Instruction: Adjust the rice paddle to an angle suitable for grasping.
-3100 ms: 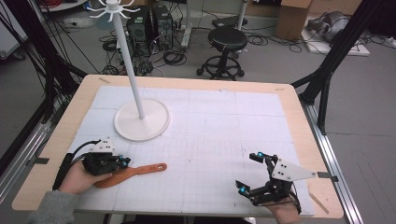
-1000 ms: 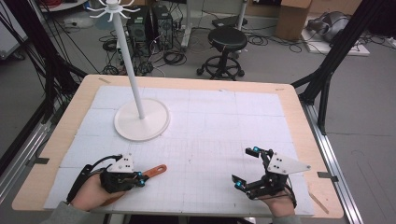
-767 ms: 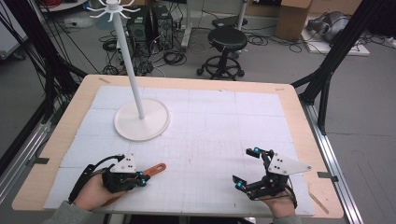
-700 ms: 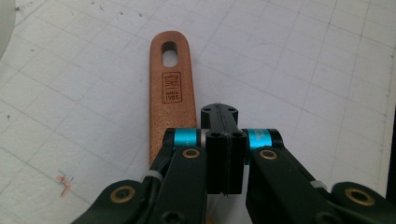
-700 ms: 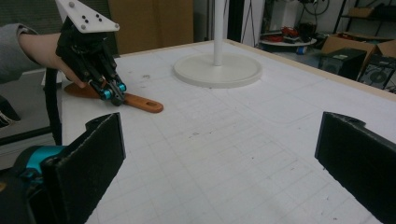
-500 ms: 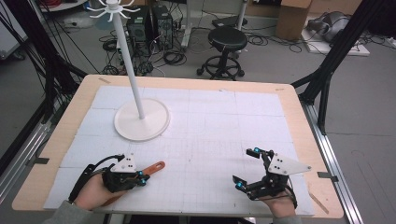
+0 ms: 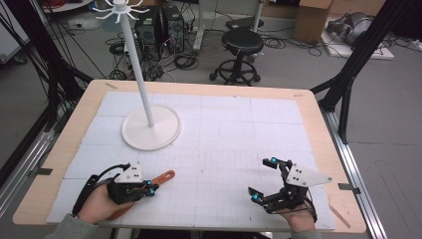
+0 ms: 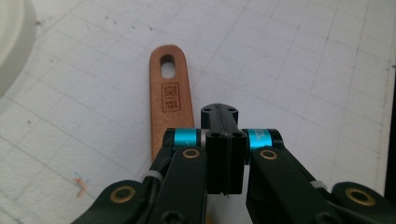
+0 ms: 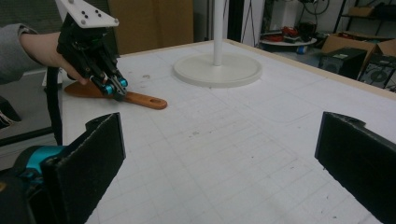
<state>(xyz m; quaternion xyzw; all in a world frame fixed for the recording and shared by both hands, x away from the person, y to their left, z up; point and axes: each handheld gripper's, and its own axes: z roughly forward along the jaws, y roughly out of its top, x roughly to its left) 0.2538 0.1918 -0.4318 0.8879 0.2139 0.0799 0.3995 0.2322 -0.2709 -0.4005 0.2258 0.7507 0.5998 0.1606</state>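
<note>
- The left hand-held gripper is resting low over the near left part of the desk, its two black jaws pressed together with nothing between them.
- In the left gripper view, the closed jaw tips are sitting just to the right of the handle of a brown wooden spatula; whether they are touching it cannot be told.
- The spatula is lying flat on the white gridded mat, its handle end, pierced by an oval hanging hole, pointing away from the person and toward the middle of the desk.
- The broad blade end of the spatula is lying beneath the left hand, which is covering most of it in the high view.
- The right hand-held gripper is hovering over the near right part of the desk, its jaws standing wide apart and holding nothing.
- A white hook stand is standing upright on its round base at the far left of the mat, well apart from both hand-held grippers.
- A black stool is standing on the floor beyond the desk.
</note>
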